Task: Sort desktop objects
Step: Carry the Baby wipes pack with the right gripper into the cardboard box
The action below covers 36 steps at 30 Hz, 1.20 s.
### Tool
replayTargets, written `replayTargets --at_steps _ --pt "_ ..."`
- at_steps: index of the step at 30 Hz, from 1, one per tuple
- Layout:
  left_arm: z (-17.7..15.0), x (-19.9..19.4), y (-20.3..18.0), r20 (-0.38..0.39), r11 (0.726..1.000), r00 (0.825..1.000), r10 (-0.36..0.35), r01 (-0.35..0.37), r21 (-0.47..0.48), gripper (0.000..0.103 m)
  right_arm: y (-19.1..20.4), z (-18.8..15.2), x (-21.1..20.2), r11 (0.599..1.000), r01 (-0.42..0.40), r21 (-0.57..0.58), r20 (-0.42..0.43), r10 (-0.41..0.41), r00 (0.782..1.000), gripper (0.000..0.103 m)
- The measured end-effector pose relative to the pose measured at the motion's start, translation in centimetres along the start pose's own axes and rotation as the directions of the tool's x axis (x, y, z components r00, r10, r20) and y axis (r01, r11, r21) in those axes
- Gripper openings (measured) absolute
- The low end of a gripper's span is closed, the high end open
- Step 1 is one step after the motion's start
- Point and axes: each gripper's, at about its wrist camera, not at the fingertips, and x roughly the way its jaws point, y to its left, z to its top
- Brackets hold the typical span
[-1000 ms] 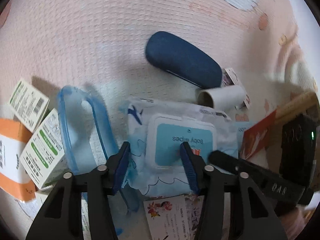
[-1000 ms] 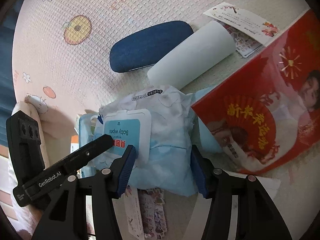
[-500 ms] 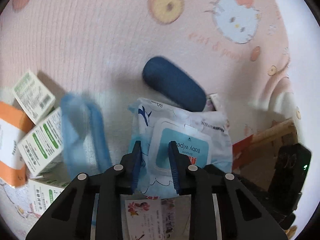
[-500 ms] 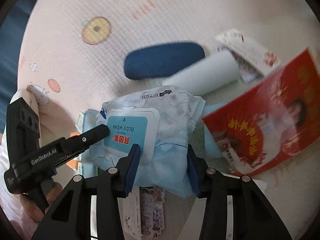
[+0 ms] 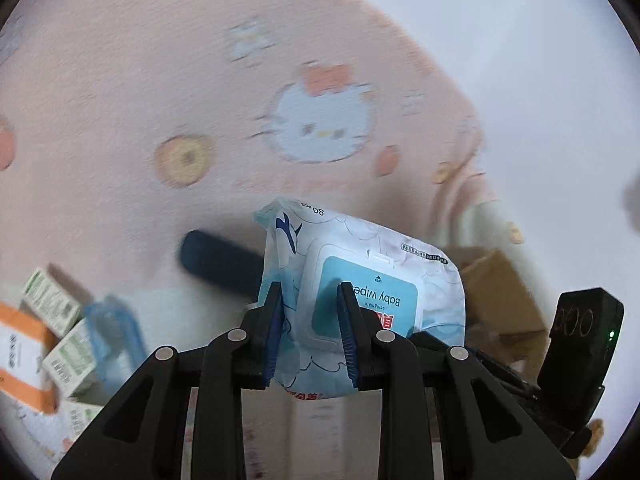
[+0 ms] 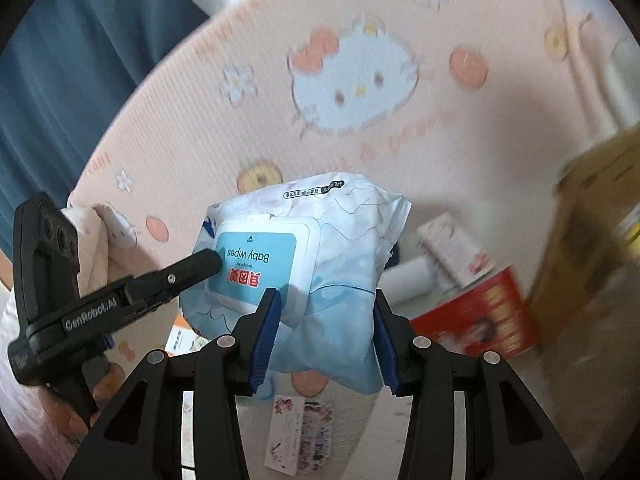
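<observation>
Soft pale-blue baby wipes pack w/ flip lid (image 6: 304, 264) is hanging above the pink cartoon-print mat (image 6: 400, 152), left gripper (image 5: 308, 300) & right gripper (image 6: 324, 308) both clamping it; pick-up step underway, next move needs carrying it w/o letting it sag

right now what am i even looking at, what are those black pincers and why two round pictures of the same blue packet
No robot here: a person holds a black two-finger tool in each hand, and a fisheye camera on each looks along its fingers. One picture is from the left tool, the other from the right tool. Both are clamped on the same soft pale-blue baby wipes pack, holding it above a pink cartoon-print mat. In the right picture the left tool reaches in from the side. Below lie a dark blue oblong case, small green-and-white boxes, a white roll and a red printed box.
</observation>
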Motion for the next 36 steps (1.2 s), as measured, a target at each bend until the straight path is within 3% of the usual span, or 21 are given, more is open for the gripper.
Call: replayTargets --at_steps 5,10,16,21,26,29,36 --pt "0.9 1.6 -5.7 -0.001 0.992 0.996 -0.089 0.088 0.090 0.029 -1.5 0.9 -5.0 0.996 0.088 0.002 0.091 -0.087 0.992 0.042" --pt "1.3 3.5 -11.4 -0.024 0.968 0.983 -0.183 0.184 0.170 0.029 -4.2 1.7 -10.1 0.983 0.179 0.047 0.171 -0.184 0.968 0.042" --pt "1.2 8.3 -18.5 -0.157 0.937 0.957 -0.243 0.274 0.217 0.029 -8.7 1.8 -15.1 0.955 0.256 0.150 0.208 -0.284 0.936 0.042" --pt "-0.1 13.3 -24.6 -0.277 0.904 0.928 -0.249 0.325 0.276 0.029 -13.5 1.1 -18.1 0.912 0.297 0.284 0.179 -0.355 0.918 0.038" --pt "-1.4 17.1 -29.2 -0.343 0.889 0.912 -0.224 0.336 0.312 0.029 -17.4 0.8 -19.6 0.863 0.341 0.374 0.151 -0.420 0.895 0.038" --pt "-1.6 19.4 -31.0 -0.379 0.882 0.902 -0.208 0.340 0.326 0.029 -19.6 0.9 -20.1 0.829 0.367 0.422 0.122 -0.453 0.883 0.038" --pt "-1.6 23.5 -33.9 -0.443 0.878 0.880 -0.172 0.341 0.337 0.029 -23.4 1.7 -19.6 0.782 0.402 0.476 0.033 -0.473 0.881 0.038"
